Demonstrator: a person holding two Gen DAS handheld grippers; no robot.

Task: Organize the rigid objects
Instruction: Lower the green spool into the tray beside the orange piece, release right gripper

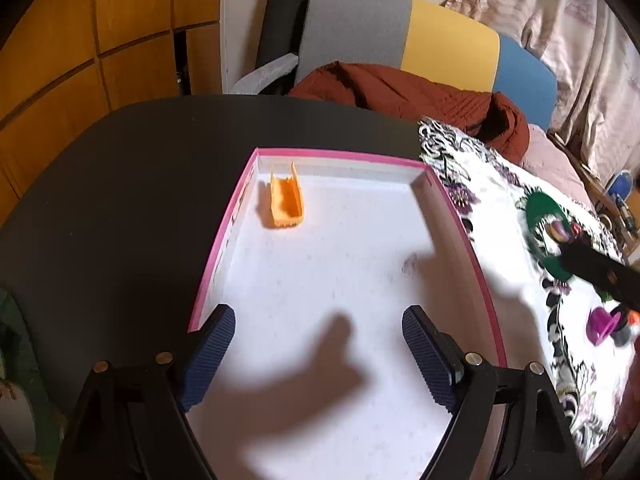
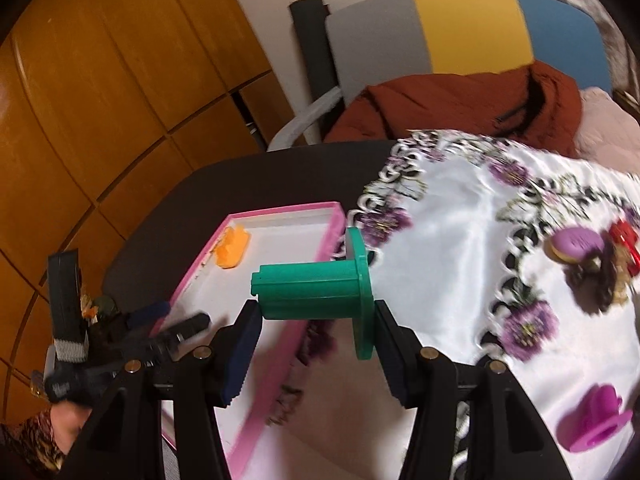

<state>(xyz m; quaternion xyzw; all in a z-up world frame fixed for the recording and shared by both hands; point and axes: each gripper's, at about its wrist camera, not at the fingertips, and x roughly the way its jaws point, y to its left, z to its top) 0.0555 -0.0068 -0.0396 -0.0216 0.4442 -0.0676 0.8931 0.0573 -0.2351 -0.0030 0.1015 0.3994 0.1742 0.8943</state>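
My left gripper (image 1: pixel 318 316) hangs open over the near end of a white tray with a pink rim (image 1: pixel 216 248), nothing between its blue pads. An orange channel-shaped piece (image 1: pixel 285 204) lies in the tray's far left corner. In the right wrist view my right gripper (image 2: pixel 316 312) is shut on a green flanged spool (image 2: pixel 312 290), held sideways above the tray's right rim (image 2: pixel 280 213), flange to the right. The orange piece (image 2: pixel 234 250) and the left gripper (image 2: pixel 172 318) show at the left there. The left view catches the green spool (image 1: pixel 538 208) at its right edge.
A floral white cloth (image 2: pixel 460 240) lies right of the tray on the dark table (image 1: pixel 120 180). On it sit a purple spool (image 2: pixel 596 420), a purple round piece (image 2: pixel 576 244), a red piece (image 2: pixel 624 240) and a dark one (image 2: pixel 600 280). Behind stands a chair with a rust jacket (image 1: pixel 400 84).
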